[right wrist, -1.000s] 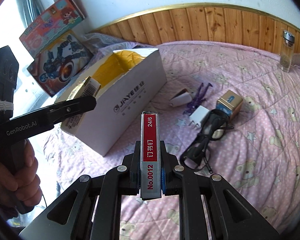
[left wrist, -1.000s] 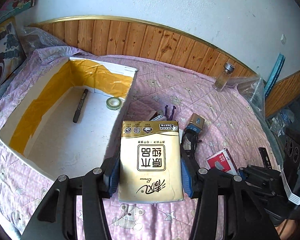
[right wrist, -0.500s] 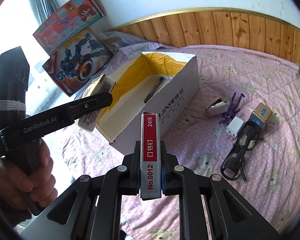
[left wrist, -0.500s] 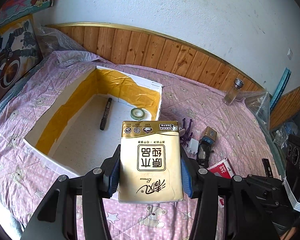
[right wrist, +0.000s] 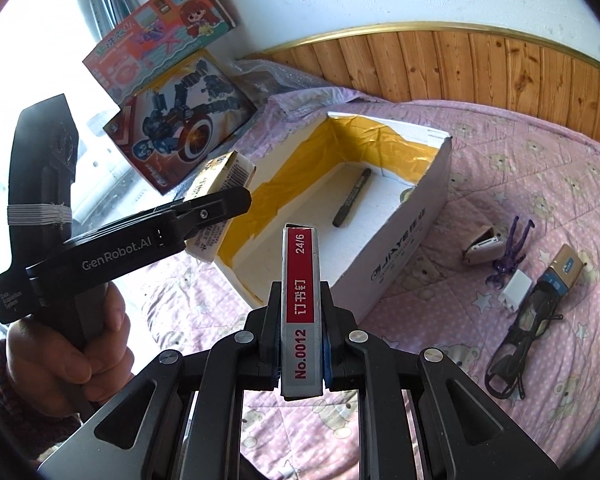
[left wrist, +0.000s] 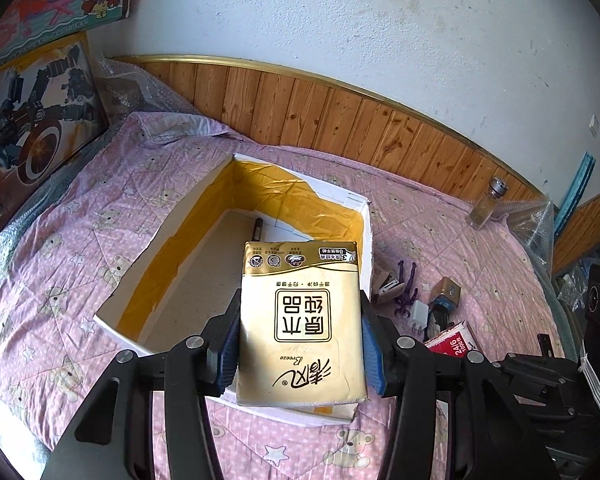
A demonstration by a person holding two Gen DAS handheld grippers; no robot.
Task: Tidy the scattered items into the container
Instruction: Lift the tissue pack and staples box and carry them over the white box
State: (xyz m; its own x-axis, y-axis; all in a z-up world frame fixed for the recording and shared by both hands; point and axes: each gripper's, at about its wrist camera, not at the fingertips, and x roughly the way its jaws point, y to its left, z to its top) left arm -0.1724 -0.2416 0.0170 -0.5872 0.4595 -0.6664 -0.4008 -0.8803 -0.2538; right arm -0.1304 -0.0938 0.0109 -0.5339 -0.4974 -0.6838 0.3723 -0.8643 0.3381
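My left gripper point(left wrist: 300, 344) is shut on a gold tissue pack point(left wrist: 302, 324), held above the near end of the white box point(left wrist: 180, 216) with yellow tape inside. A black marker point(left wrist: 257, 227) lies on the box floor. My right gripper point(right wrist: 302, 344) is shut on a red and silver staple box point(right wrist: 301, 300), hovering in front of the white box point(right wrist: 404, 248). The left gripper point(right wrist: 204, 216) with the tissue pack point(right wrist: 220, 184) shows in the right wrist view, over the box's left rim. The staple box point(left wrist: 454, 340) also shows at the right of the left wrist view.
On the pink bedspread right of the box lie a small tan case point(right wrist: 482, 246), a purple clip point(right wrist: 510, 252), a white charger with black cable point(right wrist: 516, 292) and a gold-blue box point(right wrist: 564, 270). A glass jar point(left wrist: 486, 208) stands by the wood panelling. Toy boxes point(right wrist: 180, 120) lean at the left.
Both grippers moved toward the white box with their loads. The tissue pack now hangs over the box's near end and hides the tape roll; the staple box is closer to the box.
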